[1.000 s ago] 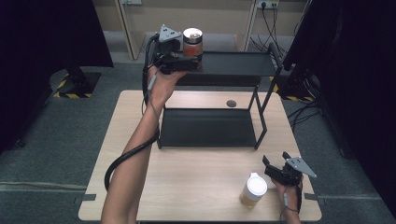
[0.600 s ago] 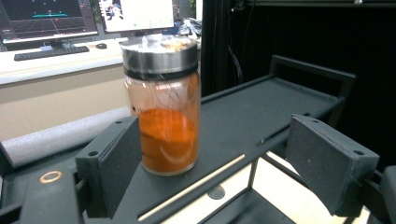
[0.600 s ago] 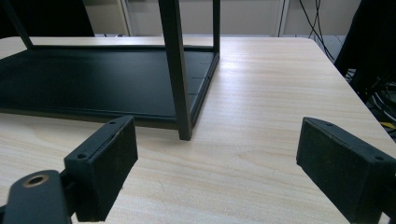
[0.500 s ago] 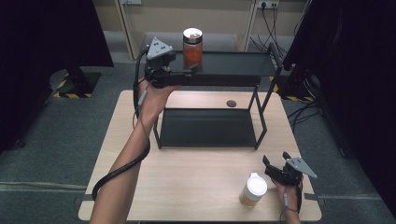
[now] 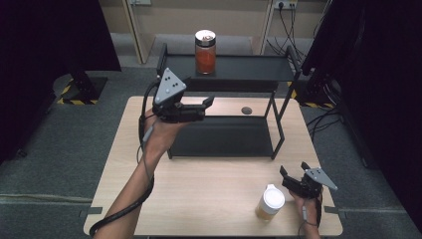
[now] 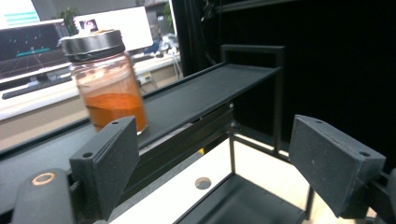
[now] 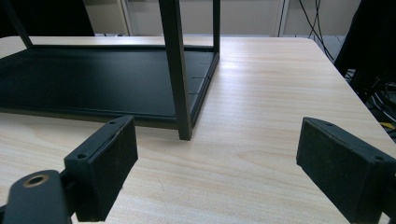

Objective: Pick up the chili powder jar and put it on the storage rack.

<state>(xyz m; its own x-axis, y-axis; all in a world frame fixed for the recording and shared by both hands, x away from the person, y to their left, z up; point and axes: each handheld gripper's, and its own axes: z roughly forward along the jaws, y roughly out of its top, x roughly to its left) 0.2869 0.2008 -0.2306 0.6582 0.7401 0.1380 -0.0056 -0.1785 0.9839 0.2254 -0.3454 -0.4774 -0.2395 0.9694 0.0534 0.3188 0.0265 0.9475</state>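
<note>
A glass jar [image 5: 205, 52] with orange-red contents and a metal lid stands upright on the top shelf [image 5: 249, 67] of a black two-level rack. In the left gripper view the jar [image 6: 108, 84] is ahead and to the left, well beyond the jaws. My left gripper [image 5: 205, 104] hovers over the rack's front left corner, clear of the jar. Its jaws have just been opening, with nothing between them [image 6: 219, 154]. My right gripper [image 5: 293, 170] rests low at the table's front right, open and empty [image 7: 215, 163], beside a white-lidded container [image 5: 271, 201].
The rack's lower tray [image 5: 224, 137] lies on the wooden table [image 5: 199, 189]; one rack leg [image 7: 180, 84] stands just ahead of the right jaws. A small dark round spot [image 5: 246, 110] marks the tabletop behind the tray. Cables and dark curtains surround the table.
The left gripper has let go of the jar and drawn back toward the person and down. The jar stays on the top shelf. The right gripper has not moved.
</note>
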